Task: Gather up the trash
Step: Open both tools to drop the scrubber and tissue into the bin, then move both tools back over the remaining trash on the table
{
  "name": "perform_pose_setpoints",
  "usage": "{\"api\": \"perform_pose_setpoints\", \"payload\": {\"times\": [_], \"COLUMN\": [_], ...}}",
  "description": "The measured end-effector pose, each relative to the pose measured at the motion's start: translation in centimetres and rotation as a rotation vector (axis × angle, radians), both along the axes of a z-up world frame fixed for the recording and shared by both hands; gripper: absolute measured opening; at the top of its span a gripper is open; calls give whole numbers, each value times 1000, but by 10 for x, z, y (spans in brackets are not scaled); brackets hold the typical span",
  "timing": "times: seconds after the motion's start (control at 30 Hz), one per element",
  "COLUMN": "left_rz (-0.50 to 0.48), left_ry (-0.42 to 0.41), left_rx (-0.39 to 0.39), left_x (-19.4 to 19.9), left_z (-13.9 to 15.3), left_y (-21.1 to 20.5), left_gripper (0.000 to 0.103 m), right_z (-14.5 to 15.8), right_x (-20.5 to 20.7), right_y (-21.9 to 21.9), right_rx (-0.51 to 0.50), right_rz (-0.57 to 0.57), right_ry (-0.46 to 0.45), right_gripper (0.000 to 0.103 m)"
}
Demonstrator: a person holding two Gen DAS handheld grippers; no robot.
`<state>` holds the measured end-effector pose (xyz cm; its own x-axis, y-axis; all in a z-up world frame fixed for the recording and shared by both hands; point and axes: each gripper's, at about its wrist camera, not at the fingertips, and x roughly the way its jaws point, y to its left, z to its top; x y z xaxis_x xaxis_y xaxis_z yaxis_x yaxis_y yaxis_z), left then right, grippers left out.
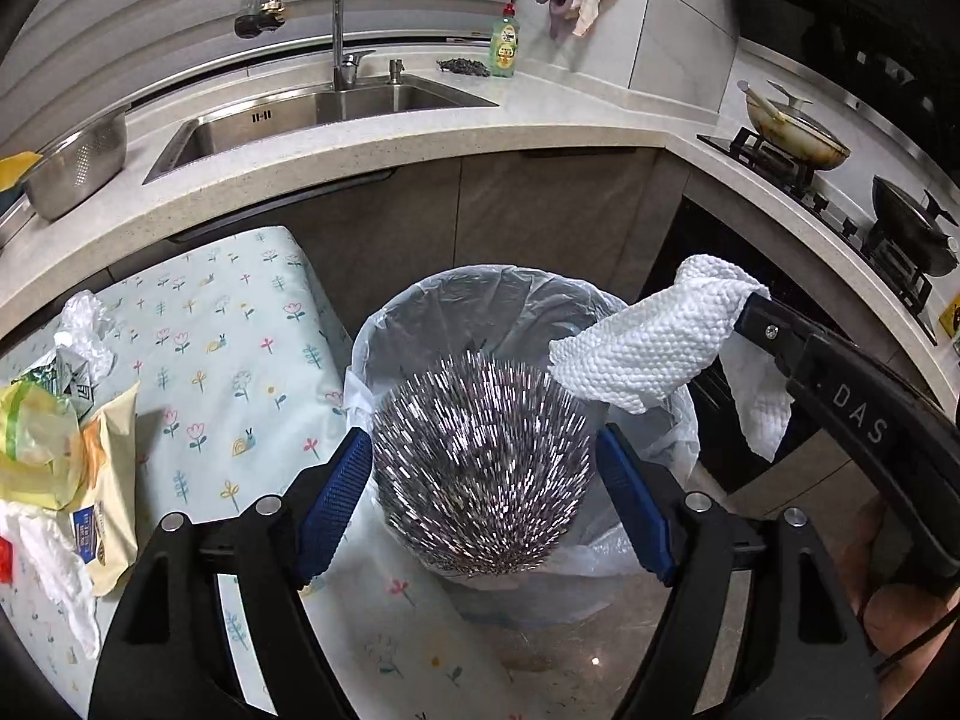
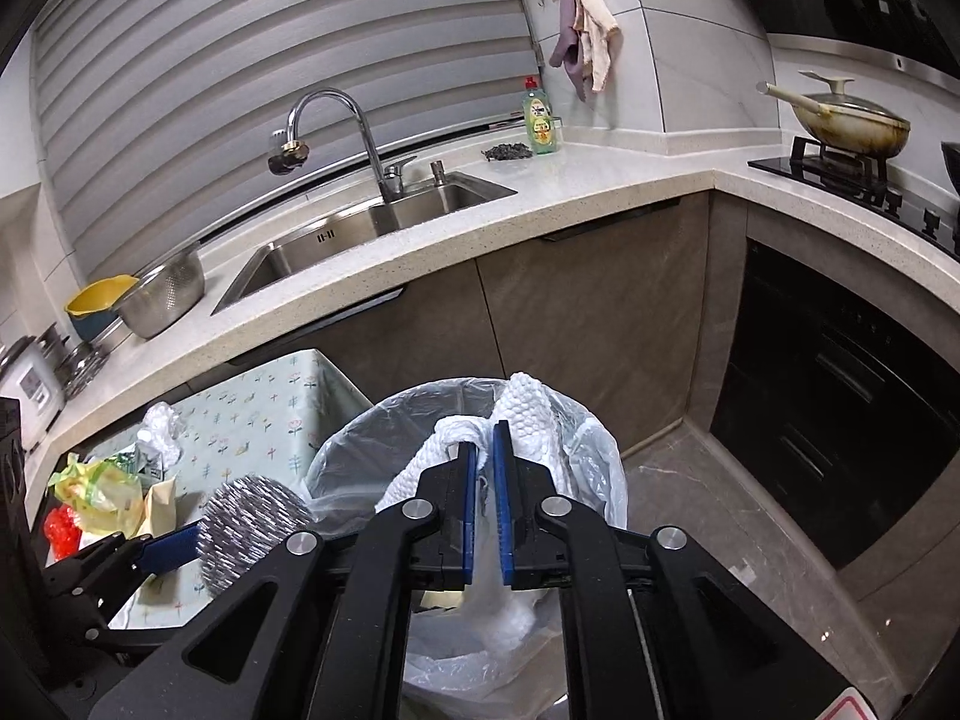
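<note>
A trash bin lined with a clear bag [image 1: 510, 300] [image 2: 360, 450] stands on the floor beside a low table. My left gripper [image 1: 483, 501] is shut on a round silver glittery object [image 1: 480, 462], held over the bin's near rim; it also shows in the right wrist view [image 2: 246, 519]. My right gripper [image 2: 485, 447] is shut on a white textured paper towel [image 2: 528, 414], held above the bin's right side. The towel also shows in the left wrist view [image 1: 654, 336].
A low table with a floral cloth [image 1: 240, 348] holds more trash at its left: yellow and cream wrappers [image 1: 66, 450] and white plastic [image 1: 84, 318]. Behind are the counter, sink [image 1: 300, 114], dish soap [image 1: 504, 42], and a stove with pans [image 1: 798, 132].
</note>
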<state>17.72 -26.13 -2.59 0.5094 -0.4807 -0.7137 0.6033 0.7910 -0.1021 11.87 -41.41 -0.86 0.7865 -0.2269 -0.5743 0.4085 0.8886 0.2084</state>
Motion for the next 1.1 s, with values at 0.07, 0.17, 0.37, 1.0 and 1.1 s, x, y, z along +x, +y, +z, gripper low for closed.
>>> {"api": "perform_pose_setpoints", "payload": {"times": [0.07, 0.17, 0.37, 1.0, 1.1], "left_rz": [9, 19, 35, 142, 163], "left_ry": [-19, -38, -55, -69, -78], "left_rx": [-1, -2, 5, -32, -43], "left_x": [1, 2, 4, 7, 2], "left_z": [1, 3, 5, 27, 34], "left_y": [0, 0, 5, 67, 84], "left_gripper": [81, 86, 86, 87, 87], "right_z": [0, 1, 8, 29, 38], "right_x": [2, 4, 12, 7, 2], "right_y": [-1, 0, 8, 49, 62], "right_rx": [-1, -8, -50, -70, -77], "right_rz": [0, 3, 17, 59, 69], "right_ry": [1, -7, -9, -35, -51], "right_gripper": [11, 27, 48, 58, 62]}}
